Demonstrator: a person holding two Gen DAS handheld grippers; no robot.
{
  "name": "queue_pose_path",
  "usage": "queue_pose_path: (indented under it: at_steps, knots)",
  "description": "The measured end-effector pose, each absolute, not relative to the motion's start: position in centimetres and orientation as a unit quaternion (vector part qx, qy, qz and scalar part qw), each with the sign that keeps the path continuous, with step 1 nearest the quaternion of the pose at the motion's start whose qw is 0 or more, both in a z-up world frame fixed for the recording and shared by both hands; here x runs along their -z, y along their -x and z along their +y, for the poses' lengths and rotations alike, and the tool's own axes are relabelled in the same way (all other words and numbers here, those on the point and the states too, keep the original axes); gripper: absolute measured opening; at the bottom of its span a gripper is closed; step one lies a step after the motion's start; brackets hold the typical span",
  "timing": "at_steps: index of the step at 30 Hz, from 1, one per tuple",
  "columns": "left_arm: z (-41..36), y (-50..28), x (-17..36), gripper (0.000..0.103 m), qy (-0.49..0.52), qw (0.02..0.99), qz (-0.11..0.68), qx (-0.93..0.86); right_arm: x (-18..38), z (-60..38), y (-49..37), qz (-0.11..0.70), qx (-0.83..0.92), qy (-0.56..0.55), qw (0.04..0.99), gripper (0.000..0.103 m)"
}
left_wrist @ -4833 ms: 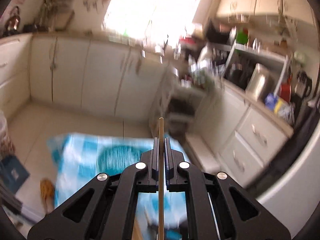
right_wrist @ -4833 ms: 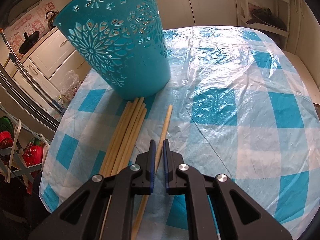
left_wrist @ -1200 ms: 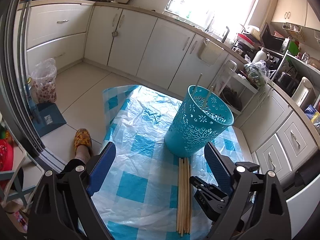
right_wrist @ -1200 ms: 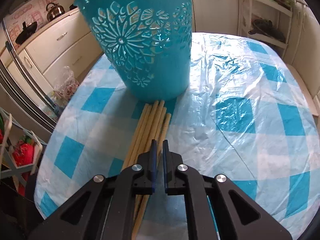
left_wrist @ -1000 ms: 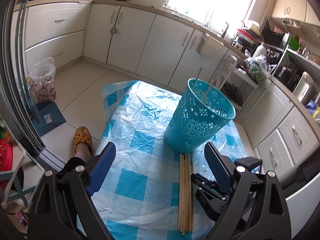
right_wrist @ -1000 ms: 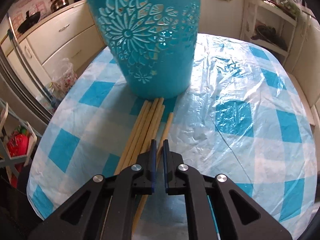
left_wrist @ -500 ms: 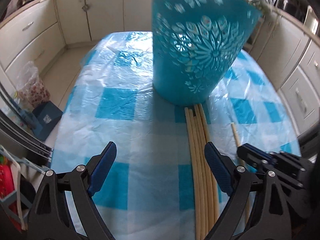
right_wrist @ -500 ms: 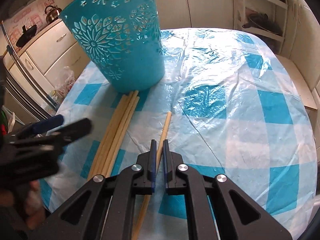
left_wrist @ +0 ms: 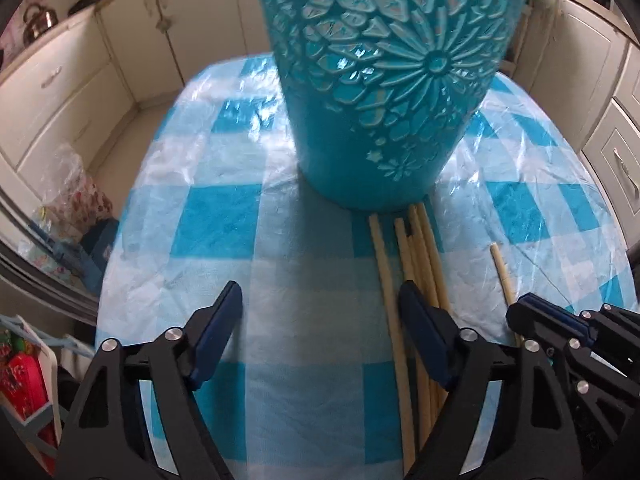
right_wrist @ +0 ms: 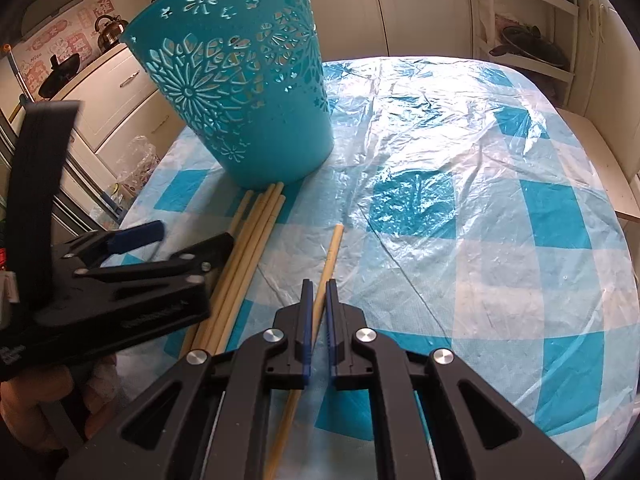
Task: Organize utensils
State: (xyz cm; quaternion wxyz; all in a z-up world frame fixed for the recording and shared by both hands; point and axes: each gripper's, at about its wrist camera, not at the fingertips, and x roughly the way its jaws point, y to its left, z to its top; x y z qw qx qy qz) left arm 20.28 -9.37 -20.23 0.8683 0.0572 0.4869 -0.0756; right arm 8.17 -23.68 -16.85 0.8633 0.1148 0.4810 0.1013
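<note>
A teal cut-out basket [left_wrist: 392, 80] [right_wrist: 244, 92] stands on the blue-checked table [left_wrist: 224, 208] [right_wrist: 500, 208]. A bundle of several wooden sticks [left_wrist: 416, 248] [right_wrist: 252, 232] lies in front of it. My left gripper [left_wrist: 320, 320] [right_wrist: 160, 248] is open, low over the cloth just left of the bundle. My right gripper [right_wrist: 316, 292] [left_wrist: 532, 308] is shut on a single wooden stick [right_wrist: 330, 256] [left_wrist: 502, 268], held apart to the right of the bundle.
Clear plastic sheeting covers the cloth. White kitchen cabinets [left_wrist: 72, 80] surround the table. A shelf rack [right_wrist: 532, 20] stands at the far right. A bagged item [left_wrist: 72, 196] sits on the floor at the left.
My left gripper, shut on a stick earlier, is now open and has come down low towards the basket and bundle. My right gripper has drawn its stick away from the bundle to the right.
</note>
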Motion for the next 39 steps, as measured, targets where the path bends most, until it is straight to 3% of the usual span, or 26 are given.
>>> queue_pose_path:
  at_steps: [3,8,10,20,31,39]
  knots:
    - [-9.6,-20.3,20.1,0.062,-0.06,0.869,0.484,0.09,16.8,-23.5,-8.1,0.479,-0.101,-0.108,0.865,0.007]
    - [-10.6,-20.1,19.7,0.01,-0.069,0.865,0.479,0.129,16.7,-22.9,-8.1,0.477,-0.098,-0.086,0.869,0.007]
    - [-10.6,-20.1,19.5,0.005,-0.062,0.858,0.489,0.147,16.6,-22.7,-8.1,0.478,-0.098,-0.077,0.87,0.007]
    - [-6.5,-16.8,13.7,0.005,0.041,0.853,0.476,0.212,14.5,-23.8,-7.1,0.457,-0.106,-0.115,0.876,0.005]
    - [-2.7,-16.2,-2.0,0.005,0.139,0.915,0.276,0.259,10.9,-27.0,-4.7,0.397,-0.104,-0.191,0.892,0.005]
    - [-4.5,-22.3,-5.1,0.005,0.187,0.951,0.153,0.194,8.1,-28.6,-3.8,0.341,-0.105,-0.221,0.908,0.005]
